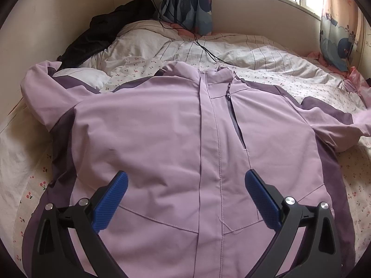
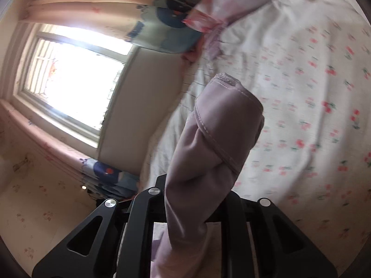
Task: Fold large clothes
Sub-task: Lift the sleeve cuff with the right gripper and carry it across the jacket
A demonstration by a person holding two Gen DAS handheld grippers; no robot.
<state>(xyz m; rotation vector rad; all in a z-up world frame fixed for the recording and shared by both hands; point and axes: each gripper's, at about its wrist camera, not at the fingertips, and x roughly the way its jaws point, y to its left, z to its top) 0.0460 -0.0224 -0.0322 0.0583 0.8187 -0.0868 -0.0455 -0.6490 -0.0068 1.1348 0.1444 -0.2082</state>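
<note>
A lilac jacket (image 1: 162, 127) with darker purple side panels lies front-up on the bed, collar towards the far wall. Its sleeves spread out to the left and right. My left gripper (image 1: 185, 180) hovers open just above the jacket's lower front, blue pads (image 1: 111, 199) wide apart and nothing between them. In the right wrist view my right gripper (image 2: 197, 199) is shut on the jacket's sleeve cuff (image 2: 220, 125). The bunched lilac cloth stands up between the black arms, lifted off the bedding. The pads themselves are hidden by the cloth.
The bed (image 1: 266, 53) has a white cover with a cherry print and a striped quilt. A black garment (image 1: 92, 34) lies at the far left corner, with a black cable (image 1: 204, 46) trailing over the quilt. Curtains (image 1: 187, 2) and a window (image 2: 76, 74) line the far wall.
</note>
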